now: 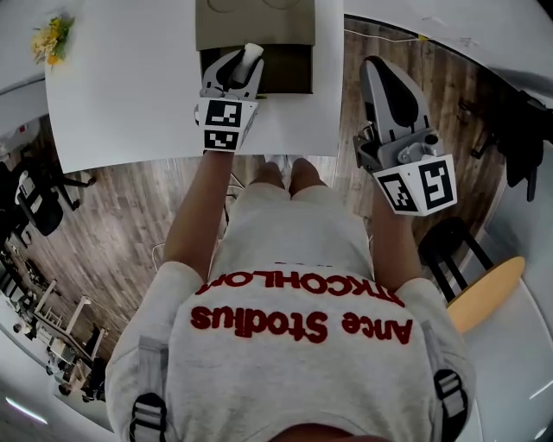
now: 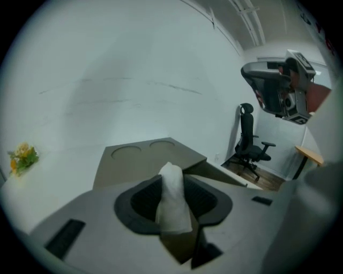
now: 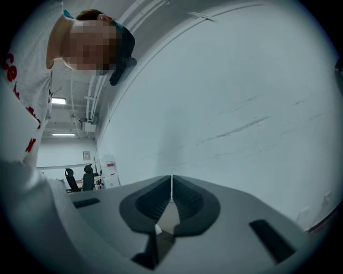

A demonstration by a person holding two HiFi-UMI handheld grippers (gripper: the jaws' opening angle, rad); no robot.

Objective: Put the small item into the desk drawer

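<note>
The small item (image 1: 251, 58) is a white rolled piece, and my left gripper (image 1: 244, 62) is shut on it. It stands upright between the jaws in the left gripper view (image 2: 172, 206). The left gripper (image 2: 174, 186) hangs over the left part of the open drawer (image 1: 289, 71) of a taupe drawer unit (image 1: 255, 22) on the white desk (image 1: 130, 95). My right gripper (image 1: 378, 69) is off the desk's right edge, above the wooden floor. In its own view the right gripper (image 3: 171, 184) has its jaws together with nothing between them.
Yellow flowers (image 1: 52, 39) lie at the desk's far left corner. A black office chair (image 2: 249, 142) stands by the wall to the right. A stool with a wooden seat (image 1: 484, 293) is at my right side. The desk backs onto a white wall (image 3: 241, 107).
</note>
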